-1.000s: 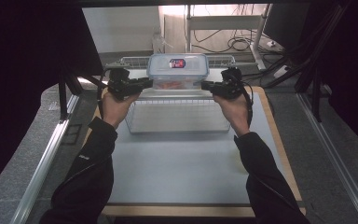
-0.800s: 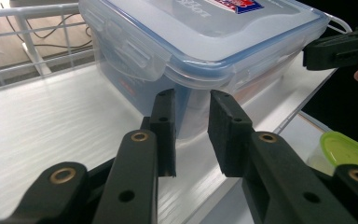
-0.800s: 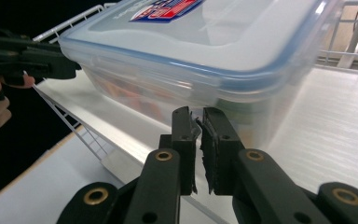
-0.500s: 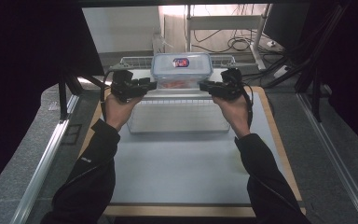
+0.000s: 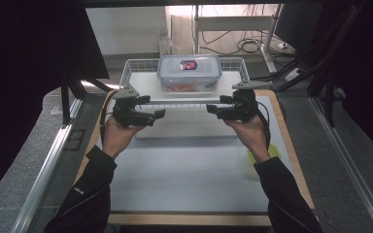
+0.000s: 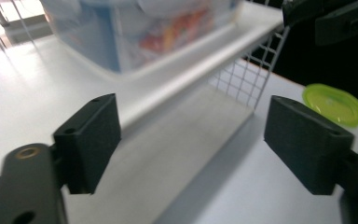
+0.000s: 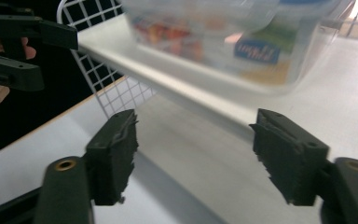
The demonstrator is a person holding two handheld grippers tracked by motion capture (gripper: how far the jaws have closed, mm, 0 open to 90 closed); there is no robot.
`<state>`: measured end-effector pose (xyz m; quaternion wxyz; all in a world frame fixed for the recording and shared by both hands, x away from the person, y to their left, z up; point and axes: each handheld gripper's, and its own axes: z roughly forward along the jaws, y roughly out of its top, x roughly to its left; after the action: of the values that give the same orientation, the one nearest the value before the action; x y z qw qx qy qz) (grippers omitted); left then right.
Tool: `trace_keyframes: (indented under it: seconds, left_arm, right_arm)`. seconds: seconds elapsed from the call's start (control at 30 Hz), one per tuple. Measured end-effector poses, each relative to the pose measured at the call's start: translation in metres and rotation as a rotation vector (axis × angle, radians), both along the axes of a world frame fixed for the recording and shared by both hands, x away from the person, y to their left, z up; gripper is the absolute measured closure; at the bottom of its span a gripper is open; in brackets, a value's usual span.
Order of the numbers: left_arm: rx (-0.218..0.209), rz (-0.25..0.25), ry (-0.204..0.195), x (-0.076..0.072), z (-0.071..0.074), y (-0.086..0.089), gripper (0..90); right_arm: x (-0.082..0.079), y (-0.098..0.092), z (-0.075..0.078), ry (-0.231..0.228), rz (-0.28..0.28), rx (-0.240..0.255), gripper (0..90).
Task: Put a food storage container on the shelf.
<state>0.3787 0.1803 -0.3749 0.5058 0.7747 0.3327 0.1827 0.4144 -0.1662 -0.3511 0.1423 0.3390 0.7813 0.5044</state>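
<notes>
A pale grey counter [image 5: 189, 174] with a wooden edge sits in a dim room, with dark panels to either side and cables on the floor beyond. Toward the far end of the counter stands a white wire basket [image 5: 135, 66], and on its flat white top rests a clear plastic box [image 5: 189, 73] with a blue-rimmed lid and a small label; orange and red contents show through its walls. A person's forearms in dark sleeves come in from below. The left tool [image 5: 156, 115] is held up in front of the basket's near left corner, its jaws spread wide with nothing between them; in the left gripper view the box and basket shelf lie ahead of it. The right tool [image 5: 211, 109] is held up at the near right corner, likewise gaping wide and empty, facing the left one. A small round green lid [image 6: 334, 104] lies flat on the counter near the right forearm, well apart from the basket.
</notes>
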Motion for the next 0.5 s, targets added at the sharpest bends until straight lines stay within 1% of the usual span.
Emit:
trace_keyframes:
  seconds: [0.07, 0.1, 0.17, 0.3, 0.33, 0.37, 0.5]
  left_arm:
    - [0.016, -0.012, 0.007, -0.008, -0.006, -0.001, 13.1]
    - [0.022, -0.016, 0.009, -0.012, -0.009, -0.002, 11.7]
    - [0.026, -0.030, 0.019, -0.020, -0.016, -0.002, 10.5]
    - [0.006, -0.040, 0.026, -0.034, -0.027, -0.002, 7.8]
    - [0.005, -0.044, 0.029, -0.037, -0.029, -0.002, 7.4]
    - [0.003, -0.041, 0.026, -0.040, -0.031, -0.002, 6.9]
    - [0.024, -0.030, 0.006, -0.051, -0.040, -0.003, 5.1]
  right_arm:
    - [-0.007, -0.002, -0.005, -0.018, 0.016, -0.006, 24.6]
    - [-0.011, -0.003, -0.007, -0.025, 0.014, -0.012, 23.0]
    - [-0.018, -0.005, -0.012, -0.033, 0.021, -0.023, 19.7]
    - [-0.031, -0.010, -0.023, -0.043, 0.027, -0.029, 14.1]
    - [-0.034, -0.011, -0.027, -0.039, 0.031, -0.032, 13.0]
    - [-0.037, -0.013, -0.030, -0.037, 0.033, -0.036, 12.3]
    - [-0.046, -0.017, -0.042, -0.030, 0.046, -0.039, 9.0]
